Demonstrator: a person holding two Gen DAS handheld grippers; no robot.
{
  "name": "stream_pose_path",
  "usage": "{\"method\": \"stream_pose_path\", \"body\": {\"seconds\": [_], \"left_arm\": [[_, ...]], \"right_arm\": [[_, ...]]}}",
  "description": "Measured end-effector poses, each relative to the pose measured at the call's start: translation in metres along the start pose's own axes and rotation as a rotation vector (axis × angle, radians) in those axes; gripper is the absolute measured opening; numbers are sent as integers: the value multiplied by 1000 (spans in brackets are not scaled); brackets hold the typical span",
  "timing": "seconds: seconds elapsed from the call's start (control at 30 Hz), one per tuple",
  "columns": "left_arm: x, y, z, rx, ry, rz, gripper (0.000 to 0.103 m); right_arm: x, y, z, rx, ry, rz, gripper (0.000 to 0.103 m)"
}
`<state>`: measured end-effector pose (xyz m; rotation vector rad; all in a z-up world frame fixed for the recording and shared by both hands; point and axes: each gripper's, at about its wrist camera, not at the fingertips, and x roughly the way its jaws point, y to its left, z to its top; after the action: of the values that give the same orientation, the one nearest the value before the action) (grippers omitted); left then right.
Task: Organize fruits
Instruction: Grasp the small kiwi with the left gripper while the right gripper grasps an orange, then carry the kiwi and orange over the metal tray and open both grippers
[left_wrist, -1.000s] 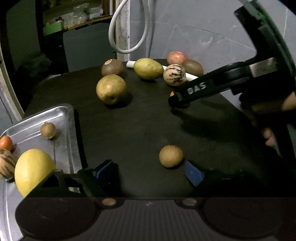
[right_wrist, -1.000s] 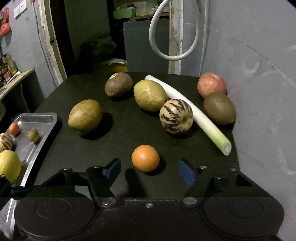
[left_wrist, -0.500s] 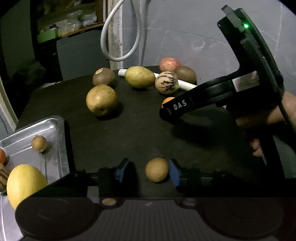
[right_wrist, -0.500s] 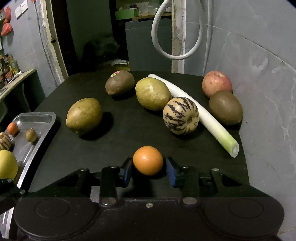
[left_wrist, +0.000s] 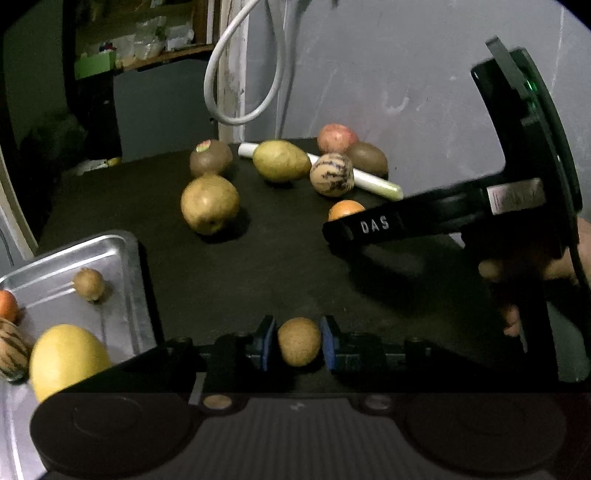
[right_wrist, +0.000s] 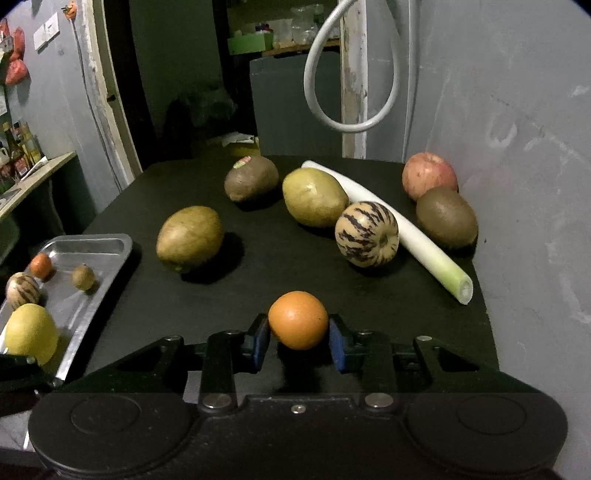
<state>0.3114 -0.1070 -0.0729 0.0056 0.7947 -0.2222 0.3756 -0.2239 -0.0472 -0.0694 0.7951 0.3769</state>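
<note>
Left wrist view: the left gripper (left_wrist: 298, 343), its jaws having just been closing, is pinching a small round brown fruit (left_wrist: 299, 346) between its blue pads (left_wrist: 266, 344) on the black tabletop (left_wrist: 258, 273), beside the shiny metal tray (left_wrist: 122, 280). Held only at its sides, the ball is likely slipping free if lifted abruptly, possibly rolling off the near edge

Right wrist view: the right gripper (right_wrist: 298, 338), jaws just closing, is clasping a smooth orange citrus fruit (right_wrist: 297, 319). Both tools are heading for one tray, so they are risking collision, or knocking the large yellow lemon-like fruit (right_wrist: 31, 332) already there
</note>
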Motion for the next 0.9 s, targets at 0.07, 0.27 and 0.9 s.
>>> {"method": "stream_pose_path", "body": {"seconds": [0.07,0.27,0.9], "left_arm": [[-9,5,1,-1,-10,-6,28],[-46,26,1,-7,-44,-20,28],[-133,138,-31,-70,-55,22,28]], "right_arm": [[-9,5,-1,6,-11,-3,36],[-34,26,-1,22,-40,-16,36],[-90,169,-30,42,-72,8,36]]}}
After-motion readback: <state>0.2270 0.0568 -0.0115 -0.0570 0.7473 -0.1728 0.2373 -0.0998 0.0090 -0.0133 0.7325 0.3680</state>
